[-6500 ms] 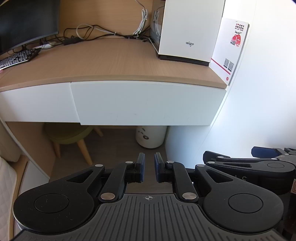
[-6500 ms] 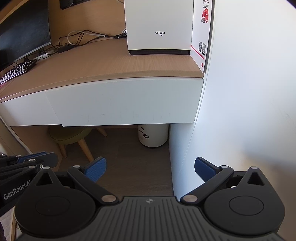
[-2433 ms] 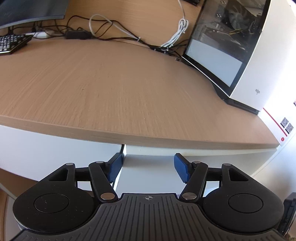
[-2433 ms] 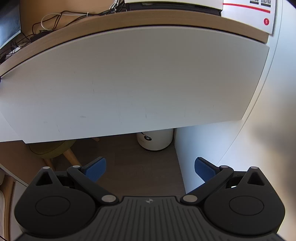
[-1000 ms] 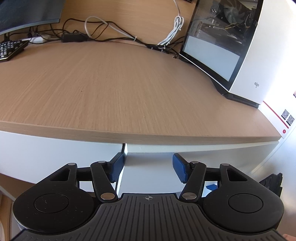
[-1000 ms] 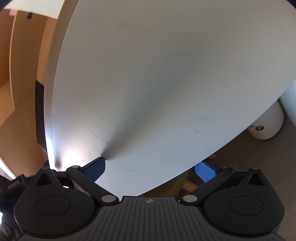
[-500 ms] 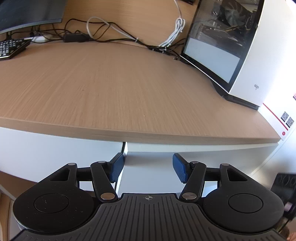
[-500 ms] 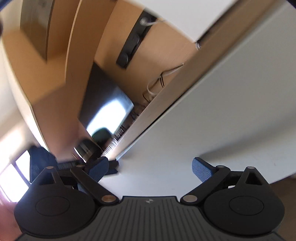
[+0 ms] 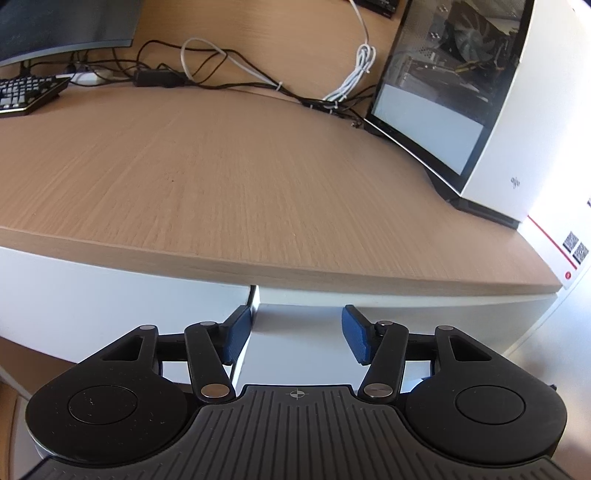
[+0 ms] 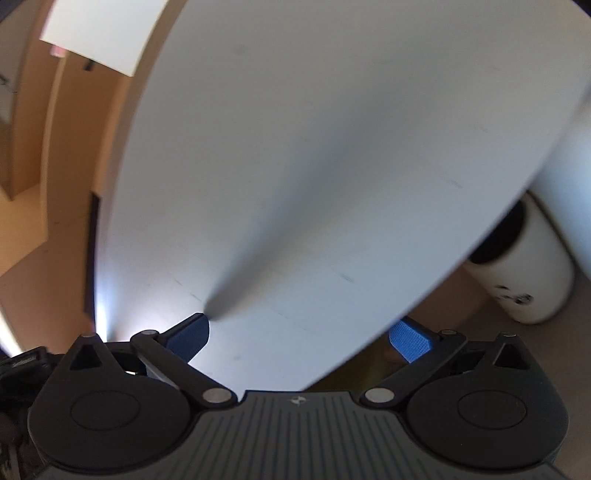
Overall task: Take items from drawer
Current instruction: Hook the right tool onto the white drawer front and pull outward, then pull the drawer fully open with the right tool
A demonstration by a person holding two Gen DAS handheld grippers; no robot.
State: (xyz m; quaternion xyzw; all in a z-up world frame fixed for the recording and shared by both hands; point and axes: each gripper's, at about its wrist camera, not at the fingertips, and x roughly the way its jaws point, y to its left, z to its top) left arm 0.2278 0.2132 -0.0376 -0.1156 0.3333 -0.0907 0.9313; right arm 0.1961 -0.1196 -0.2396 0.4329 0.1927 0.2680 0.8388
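The white drawer front (image 9: pixel 406 325) sits under the wooden desktop (image 9: pixel 221 184), with a narrow gap at its left end beside a neighbouring white front (image 9: pixel 110 295). My left gripper (image 9: pixel 295 339) is held at that upper left corner, its jaws half apart and closing. One blue fingertip (image 9: pixel 236 338) is at the gap; neither pad presses on anything. In the right wrist view the drawer front (image 10: pixel 332 166) fills the picture, tilted and blurred. My right gripper (image 10: pixel 301 338) straddles its lower edge, jaws wide and opening. No drawer contents are visible.
A white computer case (image 9: pixel 517 110) stands at the desk's right end, beside a white card with codes (image 9: pixel 569 251). Cables (image 9: pixel 221 74), a keyboard (image 9: pixel 26 92) and a monitor (image 9: pixel 55 29) line the back. A white bin (image 10: pixel 528 273) stands under the desk.
The left gripper has stayed put, its jaws slightly narrower. The right view swung up towards the monitor half a second ago and is back close against the drawer front, bin at the right.
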